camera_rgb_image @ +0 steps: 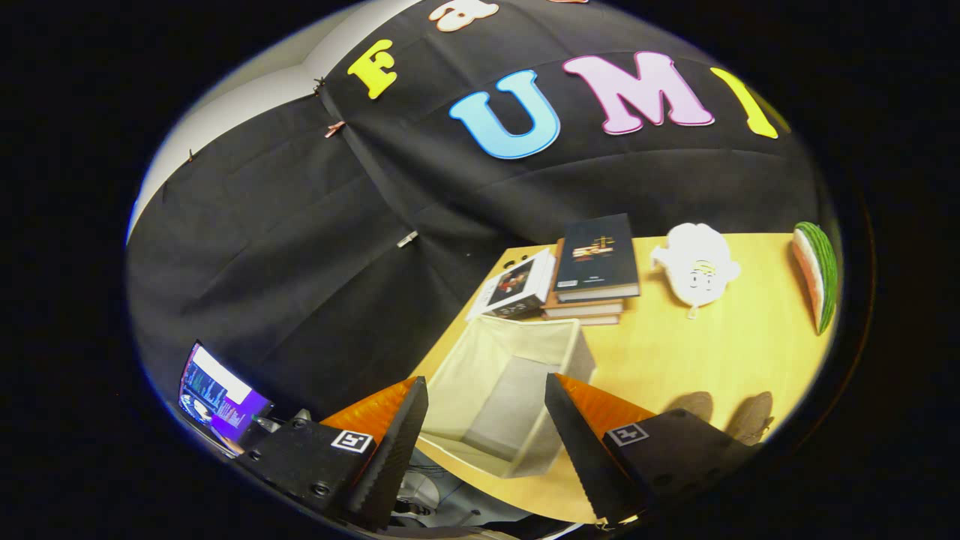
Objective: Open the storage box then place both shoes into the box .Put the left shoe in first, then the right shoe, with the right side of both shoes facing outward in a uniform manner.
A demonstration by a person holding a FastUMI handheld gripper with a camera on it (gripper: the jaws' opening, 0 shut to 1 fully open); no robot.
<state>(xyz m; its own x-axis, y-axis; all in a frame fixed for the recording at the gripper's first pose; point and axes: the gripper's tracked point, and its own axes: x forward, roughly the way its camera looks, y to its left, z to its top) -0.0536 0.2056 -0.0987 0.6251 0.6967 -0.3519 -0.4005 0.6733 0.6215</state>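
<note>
Fingers [409, 442] of the gripper are spread wide apart, and they pinch nothing. Both are black with little teeth on the inner sides and orange backs. Between them and just ahead sits the storage box [504, 390], a pale cloth box with its top open. It looks empty inside as far as can be seen. It stands near one edge of the yellow wooden bench [675, 352].

Two brown shoes [731, 416] peek out beside the right finger, next to each other on the bench. Only their tops show, so which is left and which is right cannot be told.

Beyond the box lies a stack of books [596, 270], with a dark one on top. A smaller white book [517, 289] leans next to the stack. Farther along the bench rests a white soft toy [697, 270], and past it a toy watermelon slice [816, 274]. A lit screen [217, 394] glows off to the left, below the bench.
</note>
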